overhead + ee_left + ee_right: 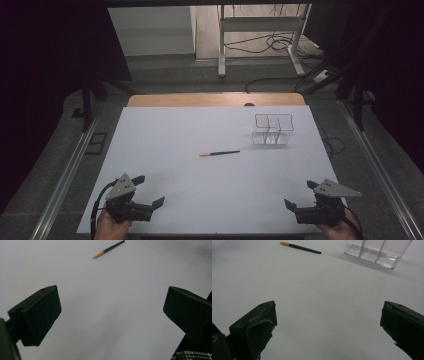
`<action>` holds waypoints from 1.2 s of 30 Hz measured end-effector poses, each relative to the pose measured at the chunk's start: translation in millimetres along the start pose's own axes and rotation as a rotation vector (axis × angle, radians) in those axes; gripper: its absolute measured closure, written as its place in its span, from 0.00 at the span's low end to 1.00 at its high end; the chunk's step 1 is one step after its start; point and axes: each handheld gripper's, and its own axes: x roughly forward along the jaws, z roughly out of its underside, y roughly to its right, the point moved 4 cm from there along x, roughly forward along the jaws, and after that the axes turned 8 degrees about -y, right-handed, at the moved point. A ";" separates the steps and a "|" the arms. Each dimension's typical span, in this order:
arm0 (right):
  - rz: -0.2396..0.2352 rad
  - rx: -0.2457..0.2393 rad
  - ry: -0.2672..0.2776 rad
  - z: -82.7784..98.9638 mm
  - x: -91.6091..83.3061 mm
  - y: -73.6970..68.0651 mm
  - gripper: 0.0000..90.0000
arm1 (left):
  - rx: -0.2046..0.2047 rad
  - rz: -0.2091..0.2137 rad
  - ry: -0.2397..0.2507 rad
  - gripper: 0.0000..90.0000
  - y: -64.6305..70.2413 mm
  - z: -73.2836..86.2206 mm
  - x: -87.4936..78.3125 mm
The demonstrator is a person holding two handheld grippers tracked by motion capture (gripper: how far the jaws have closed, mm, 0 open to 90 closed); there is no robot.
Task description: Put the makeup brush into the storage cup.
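I hold the left gripper (148, 191) and right gripper (300, 194) released, nothing between their jaws. The pen (220, 153) lies flat ahead of both, well apart, roughly midway between them.

A white sheet covers the desk (165, 145), whose bare wooden far edge (215, 99) borders a grey floor (165, 75) where black cables (272, 42) coil round a white metal frame (260, 30), with dark curtains (45, 60) on both sides and metal rails (65, 175) alongside.
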 end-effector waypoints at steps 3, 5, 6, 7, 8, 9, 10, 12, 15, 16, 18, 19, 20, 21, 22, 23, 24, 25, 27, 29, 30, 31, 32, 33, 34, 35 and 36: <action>-0.013 -0.010 0.000 -0.5 0.6 -0.1 0.01 | -0.005 0.002 0.001 0.02 -0.3 0.4 -0.3; -0.020 -0.007 0.001 -0.7 0.9 -0.9 0.01 | -0.011 0.007 0.002 0.02 -0.9 0.8 -0.3; -0.023 -0.013 0.002 -1.1 1.3 -1.7 0.01 | -0.015 0.013 0.004 0.02 -1.3 1.1 -0.3; -0.026 -0.016 0.003 -1.4 1.5 -2.3 0.01 | -0.025 0.026 0.008 0.01 -1.9 1.3 -0.2; -0.023 -0.017 0.004 -1.8 1.7 -2.5 0.01 | -0.030 0.033 0.010 0.01 -2.5 1.5 -0.3; -0.019 -0.015 0.005 -1.9 1.7 -2.3 0.01 | -0.033 0.035 0.011 0.01 -3.0 1.6 -0.6; -0.018 -0.014 0.007 -2.0 1.4 -1.7 0.01 | -0.035 0.035 0.014 0.01 -3.5 1.6 -0.9; -0.014 0.004 0.016 -2.8 0.2 0.0 0.01 | -0.034 0.035 0.020 0.01 -3.6 1.6 -1.7; -0.002 0.019 0.015 -3.0 -0.3 2.2 0.02 | -0.029 0.031 0.015 0.02 -3.2 1.6 -1.2; -0.001 0.016 0.011 -2.7 0.1 2.5 0.02 | -0.028 0.029 0.011 0.02 -3.2 1.7 -0.9; -0.002 0.016 0.007 -2.4 0.7 2.6 0.02 | -0.024 0.024 0.005 0.02 -3.1 1.9 -0.2; 0.000 0.017 0.001 -2.2 1.4 2.4 0.02 | -0.026 0.023 0.004 0.02 -3.2 2.0 -0.2; 0.004 0.015 -0.004 -2.1 2.0 2.4 0.02 | -0.029 0.021 0.003 0.02 -3.5 2.2 -0.3; 0.007 0.013 -0.007 -2.0 2.4 2.2 0.02 | -0.031 0.022 0.003 0.02 -3.9 2.3 -0.4; 0.004 0.017 -0.012 -2.0 2.6 2.0 0.02 | -0.034 0.023 0.003 0.02 -4.4 2.5 -0.6; 0.004 0.017 -0.012 -2.0 2.6 2.0 0.02 | -0.037 0.023 0.003 0.02 -4.7 2.6 -0.7; 0.007 0.018 -0.014 -2.1 2.7 2.1 0.02 | -0.040 0.021 0.003 0.02 -5.2 2.7 -0.8; 0.003 0.024 -0.019 -2.3 3.1 2.3 0.03 | -0.041 0.020 0.003 0.02 -5.4 2.8 -0.9; -0.003 0.025 -0.020 -2.5 3.3 2.3 0.03 | -0.042 0.019 0.002 0.02 -5.5 2.9 -0.9; -0.005 0.019 -0.025 -3.1 3.8 2.1 0.03 | -0.042 0.020 0.000 0.02 -5.3 2.9 -0.7; -0.004 0.016 -0.024 -3.5 3.9 1.9 0.03 | -0.041 0.021 -0.001 0.02 -5.2 2.9 -0.5; -0.003 0.013 -0.021 -4.1 4.0 1.7 0.03 | -0.041 0.021 -0.002 0.02 -5.2 2.9 -0.4; -0.003 0.012 -0.019 -5.1 3.9 1.3 0.03 | -0.041 0.020 -0.003 0.02 -5.2 2.9 -0.4; -0.007 0.012 -0.012 -6.5 3.7 0.8 0.03 | -0.041 0.020 -0.002 0.02 -5.1 2.9 -0.4; -0.009 0.014 -0.010 -7.5 3.7 0.5 0.03 | -0.041 0.020 -0.002 0.02 -5.1 2.9 -0.5; -0.009 0.014 -0.010 -7.5 3.7 0.5 0.03 | -0.041 0.020 -0.002 0.02 -5.1 2.9 -0.5; -0.013 0.013 -0.011 -8.9 3.6 -0.1 0.03 | -0.041 0.019 -0.002 0.02 -5.1 2.9 -0.5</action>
